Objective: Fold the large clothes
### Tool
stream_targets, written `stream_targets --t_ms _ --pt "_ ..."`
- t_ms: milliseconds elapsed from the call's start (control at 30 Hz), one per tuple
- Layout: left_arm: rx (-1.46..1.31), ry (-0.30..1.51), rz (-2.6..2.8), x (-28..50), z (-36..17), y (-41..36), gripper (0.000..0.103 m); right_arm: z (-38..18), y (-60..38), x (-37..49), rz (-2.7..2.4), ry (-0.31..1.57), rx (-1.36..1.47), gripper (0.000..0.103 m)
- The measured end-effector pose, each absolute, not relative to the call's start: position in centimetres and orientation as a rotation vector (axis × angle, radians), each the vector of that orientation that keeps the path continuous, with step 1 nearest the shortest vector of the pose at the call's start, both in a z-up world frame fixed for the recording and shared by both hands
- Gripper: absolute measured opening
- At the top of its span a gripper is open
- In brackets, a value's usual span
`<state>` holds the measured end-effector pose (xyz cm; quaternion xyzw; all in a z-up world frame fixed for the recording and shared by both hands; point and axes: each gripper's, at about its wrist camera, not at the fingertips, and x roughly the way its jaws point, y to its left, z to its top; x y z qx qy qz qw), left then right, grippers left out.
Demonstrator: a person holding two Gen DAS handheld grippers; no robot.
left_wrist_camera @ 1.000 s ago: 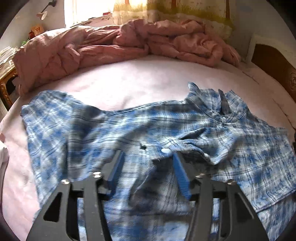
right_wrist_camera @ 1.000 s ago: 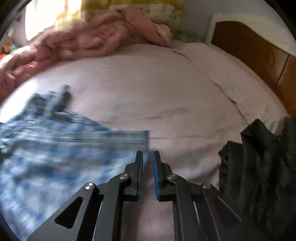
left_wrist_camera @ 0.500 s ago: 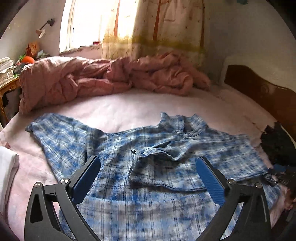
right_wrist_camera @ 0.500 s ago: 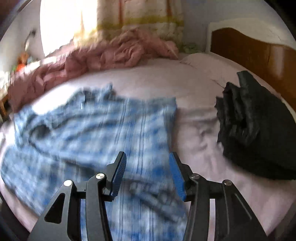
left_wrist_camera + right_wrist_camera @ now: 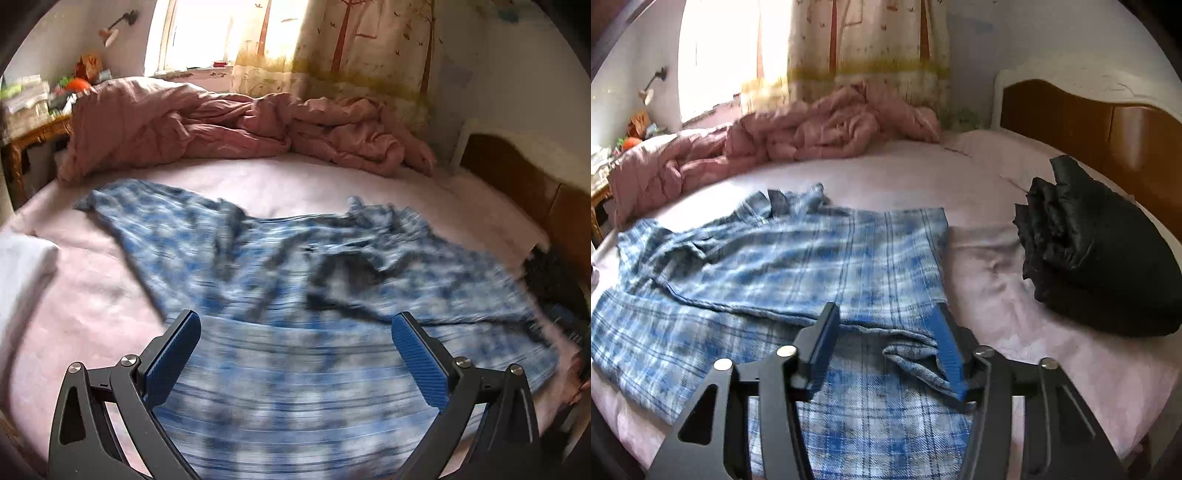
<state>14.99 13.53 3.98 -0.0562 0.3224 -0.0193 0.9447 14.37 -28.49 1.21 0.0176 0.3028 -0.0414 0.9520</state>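
A blue plaid shirt (image 5: 295, 266) lies spread on the pink bed sheet (image 5: 92, 295), one sleeve folded across its front. In the left wrist view it is motion-blurred. My left gripper (image 5: 295, 315) hovers over the shirt's lower part, wide open, with nothing between its pads. In the right wrist view the shirt (image 5: 812, 266) has its right side folded inward with a straight edge. My right gripper (image 5: 885, 308) is above the shirt's lower right, its jaws opening. A crumpled fold of cloth lies beside the right finger (image 5: 947, 347), and the pads do not press on it.
A rumpled pink duvet (image 5: 240, 125) is heaped along the far side of the bed. A folded black garment (image 5: 1100, 258) sits right of the shirt, near the wooden headboard (image 5: 1089, 122). White folded cloth (image 5: 22, 266) lies at the left, by a cluttered side table (image 5: 33, 133).
Both grippers opened and drew back from the shirt. The left let go of the sleeve cuff on the shirt's front. The right released the shirt's corner, and more of the bed now shows.
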Motion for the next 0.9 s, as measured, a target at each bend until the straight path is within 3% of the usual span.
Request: stream_targets --t_ms 133,233,367,633,767,900 --pt "-0.006 0.55 0.086 15.0 5.5 15.1 0.103 0.7 -28.7 14.6 -0.064 0.62 0.061 0.061" --pt "-0.122 0.552 0.064 16.9 6.7 18.4 0.103 0.4 -28.8 14.9 -0.06 0.624 0.082 0.07" --pt "-0.206 0.579 0.13 20.9 7.0 23.1 0.102 0.2 -28.8 15.3 -0.098 0.609 0.068 0.072" --pt "-0.188 0.727 0.206 28.7 0.4 29.1 0.098 -1.3 -28.1 16.0 -0.156 0.585 0.024 0.076" --pt "-0.212 0.787 0.286 31.7 -2.9 31.9 0.074 -2.1 -28.2 16.9 -0.126 0.607 0.052 0.076" --pt "-0.302 0.849 0.315 33.7 -5.2 34.0 0.073 -3.5 -27.9 18.0 -0.046 0.658 0.083 0.076"
